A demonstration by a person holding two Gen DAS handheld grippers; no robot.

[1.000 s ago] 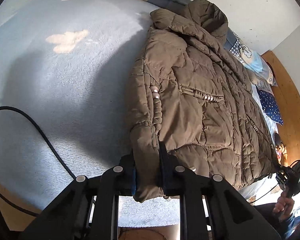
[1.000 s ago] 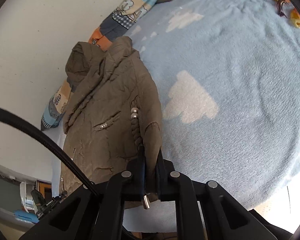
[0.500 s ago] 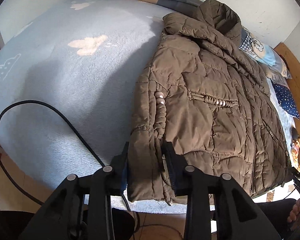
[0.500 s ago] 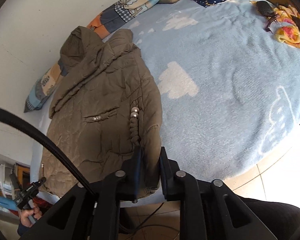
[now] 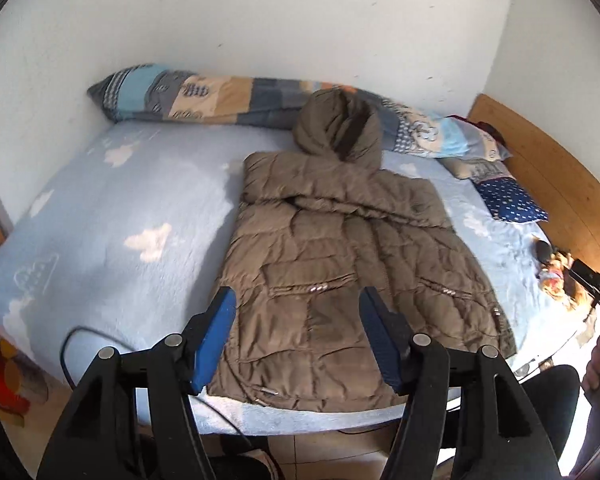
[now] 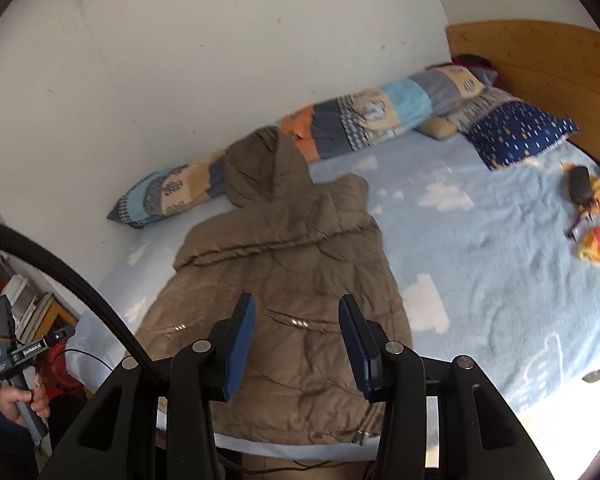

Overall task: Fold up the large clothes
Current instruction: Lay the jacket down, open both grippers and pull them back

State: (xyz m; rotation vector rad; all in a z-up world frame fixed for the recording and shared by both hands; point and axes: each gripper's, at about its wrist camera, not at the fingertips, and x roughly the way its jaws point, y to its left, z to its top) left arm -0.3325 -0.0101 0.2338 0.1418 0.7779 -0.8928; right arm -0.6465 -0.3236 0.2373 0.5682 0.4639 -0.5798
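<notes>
Both grippers, left gripper and right gripper, are opening above the brown jacket, gripping nothing. It lies flat on the blue blanket; its near hem overhangs the bed edge, its hood meets the patchwork pillow by the white wall.

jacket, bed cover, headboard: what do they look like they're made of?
Jacket: brown quilted shell with a slight sheen, probably padded synthetic; stitched puffy panels, metal-looking snaps at the pockets.
Bed cover: light blue fleece or plush, matte and fuzzy, with white cloud prints.
Headboard: light wood, visible grain, smooth and probably varnished.
</notes>
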